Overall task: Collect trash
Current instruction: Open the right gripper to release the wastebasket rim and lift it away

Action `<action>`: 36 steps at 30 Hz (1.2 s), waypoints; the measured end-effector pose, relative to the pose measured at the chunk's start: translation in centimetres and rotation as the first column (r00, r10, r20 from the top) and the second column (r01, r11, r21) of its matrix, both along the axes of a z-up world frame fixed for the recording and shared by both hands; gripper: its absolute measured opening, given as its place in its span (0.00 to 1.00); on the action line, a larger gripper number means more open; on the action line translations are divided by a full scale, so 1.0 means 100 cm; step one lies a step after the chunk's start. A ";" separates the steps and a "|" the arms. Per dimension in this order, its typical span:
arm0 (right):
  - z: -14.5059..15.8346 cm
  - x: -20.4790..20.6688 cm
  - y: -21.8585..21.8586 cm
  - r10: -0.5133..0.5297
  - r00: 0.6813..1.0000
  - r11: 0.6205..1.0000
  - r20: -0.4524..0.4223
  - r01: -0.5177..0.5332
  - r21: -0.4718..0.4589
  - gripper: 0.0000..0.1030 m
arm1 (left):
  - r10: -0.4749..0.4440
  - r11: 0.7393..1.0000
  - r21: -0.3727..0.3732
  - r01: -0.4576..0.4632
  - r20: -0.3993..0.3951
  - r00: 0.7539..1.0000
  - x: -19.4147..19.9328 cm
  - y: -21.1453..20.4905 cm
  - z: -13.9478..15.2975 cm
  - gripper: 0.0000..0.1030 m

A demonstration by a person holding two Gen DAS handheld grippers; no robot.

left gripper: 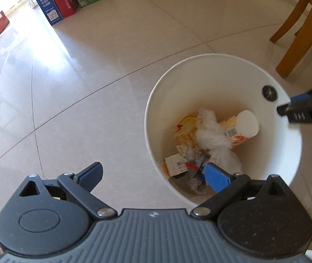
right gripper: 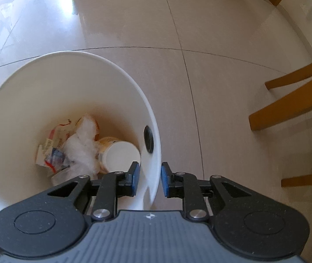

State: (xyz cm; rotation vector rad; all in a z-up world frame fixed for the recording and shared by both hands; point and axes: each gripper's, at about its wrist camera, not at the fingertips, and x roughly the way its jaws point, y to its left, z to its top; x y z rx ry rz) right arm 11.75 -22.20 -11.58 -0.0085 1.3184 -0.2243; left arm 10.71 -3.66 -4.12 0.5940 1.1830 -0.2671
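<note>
Left wrist view: the white round trash bin (left gripper: 199, 70) stands on the tiled floor (left gripper: 90, 76). Inside the bin lie a cylindrical snack can (left gripper: 241, 125) with a white end, a crumpled white tissue wad (left gripper: 210, 135), a yellow printed wrapper (left gripper: 186, 129) and a small carton (left gripper: 175, 164). The left gripper (left gripper: 153, 173) hangs just beside the bin's near rim, jaws spread wide and empty. A wooden chair (left gripper: 298, 32) stands beyond the bin.

Right wrist view: the right gripper (right gripper: 149, 178) straddles the bin wall (right gripper: 149, 114), one jaw inside the bin, one outside. Its jaws are released, with clear gaps to the wall.
</note>
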 end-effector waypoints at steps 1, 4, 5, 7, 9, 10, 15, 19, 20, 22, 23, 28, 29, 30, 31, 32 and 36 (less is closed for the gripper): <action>0.004 -0.003 0.001 -0.010 1.000 1.000 0.003 0.010 0.004 0.38 | 0.001 1.000 0.000 -0.001 0.000 1.000 -0.001 -0.001 0.002 0.96; 0.022 -0.016 0.007 -0.054 0.998 0.999 0.027 0.054 0.000 0.75 | -0.004 1.000 -0.003 0.004 0.010 1.000 -0.004 -0.004 0.010 0.96; 0.028 -0.021 0.009 -0.063 0.997 0.998 0.038 0.063 -0.005 0.85 | -0.003 1.000 -0.004 0.003 0.009 1.000 -0.005 -0.004 0.013 0.96; 0.038 -0.031 0.015 -0.072 0.997 0.997 0.039 0.072 -0.012 0.92 | 0.012 1.000 -0.014 -0.012 0.001 1.000 -0.004 -0.004 0.018 0.96; 0.050 -0.039 0.021 -0.086 0.996 0.996 0.033 0.086 -0.013 0.96 | 0.037 0.999 -0.025 -0.038 -0.021 0.999 -0.003 -0.003 0.021 0.96; 0.055 -0.043 0.025 -0.097 0.995 0.995 0.030 0.097 -0.009 0.96 | 0.053 0.998 -0.027 -0.054 -0.033 0.998 -0.002 -0.002 0.023 0.96; 0.086 -0.065 0.037 -0.178 0.983 0.984 0.034 0.177 0.023 1.00 | 0.088 0.995 -0.050 -0.092 -0.071 0.994 -0.005 0.000 0.034 0.96; 0.106 -0.080 0.045 -0.244 0.969 0.969 0.042 0.242 0.045 1.00 | 0.087 0.996 -0.020 -0.088 -0.057 0.995 -0.013 -0.002 0.042 0.96; 0.110 -0.083 0.047 -0.260 0.965 0.965 0.044 0.258 0.050 1.00 | 0.082 0.996 -0.016 -0.083 -0.053 0.995 -0.015 -0.003 0.045 0.96; 0.118 -0.089 0.050 -0.284 0.958 0.957 0.047 0.281 0.070 1.00 | 0.077 0.997 -0.019 -0.078 -0.050 0.996 -0.018 -0.003 0.050 0.96; 0.121 -0.092 0.051 -0.293 0.955 0.954 0.050 0.289 0.078 1.00 | 0.076 0.997 -0.023 -0.077 -0.052 0.996 -0.018 -0.002 0.053 0.96; 0.136 -0.101 0.057 -0.316 0.946 0.947 0.070 0.310 0.084 1.00 | 0.071 0.997 -0.035 -0.074 -0.076 0.995 -0.023 0.001 0.060 0.97; 0.138 -0.102 0.058 -0.320 0.945 0.946 0.073 0.314 0.082 1.00 | 0.067 0.997 -0.036 -0.070 -0.076 0.995 -0.024 0.001 0.062 0.97; 0.140 -0.103 0.059 -0.325 0.942 0.944 0.077 0.319 0.080 1.00 | 0.064 0.997 -0.036 -0.066 -0.075 0.995 -0.026 0.002 0.064 0.97; 0.142 -0.104 0.059 -0.329 0.941 0.943 0.079 0.323 0.081 1.00 | 0.060 0.997 -0.037 -0.063 -0.075 0.995 -0.027 0.002 0.065 0.97; 0.143 -0.105 0.059 -0.331 0.940 0.942 0.080 0.325 0.083 1.00 | 0.060 0.997 -0.036 -0.063 -0.078 0.995 -0.027 0.003 0.066 0.97; 0.144 -0.107 0.062 -0.336 0.938 0.941 0.082 0.329 0.082 1.00 | 0.054 0.997 -0.041 -0.058 -0.081 0.995 -0.029 0.003 0.070 0.97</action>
